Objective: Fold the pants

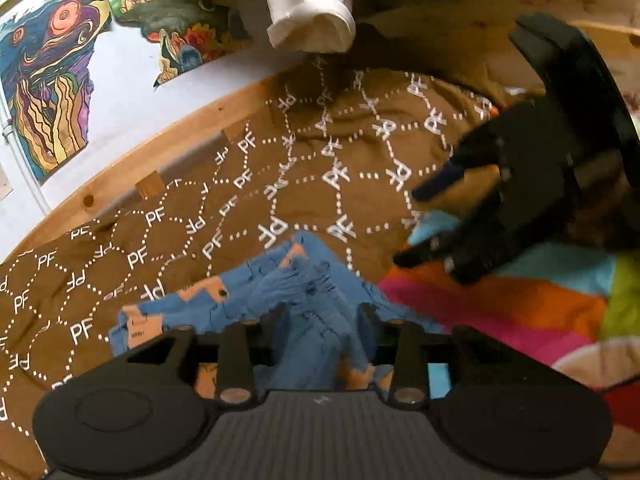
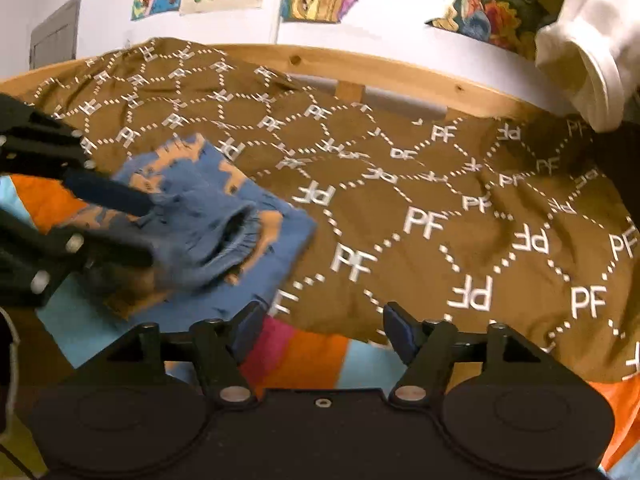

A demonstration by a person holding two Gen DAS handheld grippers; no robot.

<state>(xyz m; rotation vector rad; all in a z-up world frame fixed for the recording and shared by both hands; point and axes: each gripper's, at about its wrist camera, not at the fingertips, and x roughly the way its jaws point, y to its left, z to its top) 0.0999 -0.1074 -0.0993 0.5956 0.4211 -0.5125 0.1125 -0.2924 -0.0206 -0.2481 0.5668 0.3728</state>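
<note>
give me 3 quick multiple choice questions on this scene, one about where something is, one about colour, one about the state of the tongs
1. Where do the pants lie?
A. hung on the wall
B. at the brown blanket's edge by the striped cover
C. on the floor

2. What colour are the pants?
A. blue with orange patches
B. plain white
C. green

3. How are the right tongs?
A. shut on the pants
B. shut on the blanket
C. open, holding nothing

Answers:
1. B: the right wrist view shows them lying across the edge of the brown PF blanket and the striped cover.
2. A: blue cloth with orange patches shows in both views.
3. C: their fingers stand apart with only bedding in the gap, while the left tongs have the pants bunched between their fingers.
</note>
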